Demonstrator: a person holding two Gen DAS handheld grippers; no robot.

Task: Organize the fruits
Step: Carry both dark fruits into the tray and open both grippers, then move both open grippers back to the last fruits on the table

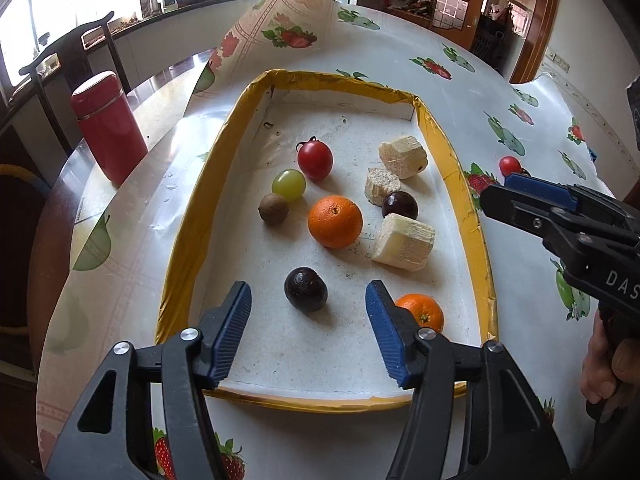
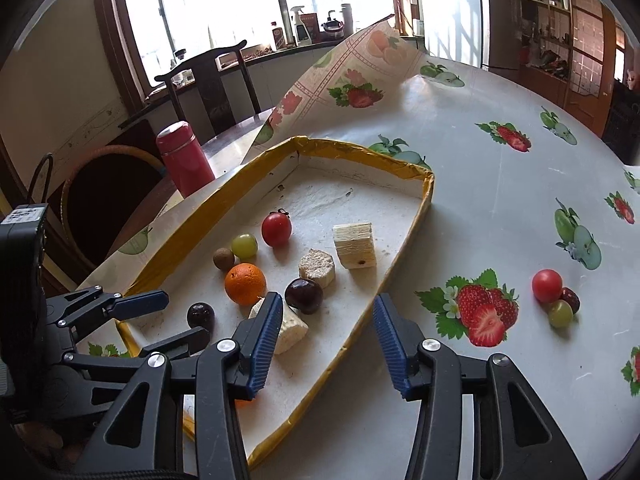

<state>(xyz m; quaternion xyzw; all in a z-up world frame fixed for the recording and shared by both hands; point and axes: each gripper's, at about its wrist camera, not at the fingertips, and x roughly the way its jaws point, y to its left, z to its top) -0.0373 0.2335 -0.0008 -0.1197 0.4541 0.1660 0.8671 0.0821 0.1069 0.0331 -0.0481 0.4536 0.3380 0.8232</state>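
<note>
Fruit-print tablecloth (image 1: 400, 40) — tray (image 1: 452, 168) holds perhaps nine pieces.

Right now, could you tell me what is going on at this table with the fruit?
A person is sorting fruit into a yellow-rimmed tray with a hand-held gripper in each hand. Both are open and empty: the left gripper hangs over a dark plum lying in the tray, and the right gripper hangs over the tray's near edge. The tray already holds two oranges, a tomato, a green grape and some pale chunks. Outside, on the tablecloth, a red tomato, a green grape and a small dark red fruit remain.
</note>
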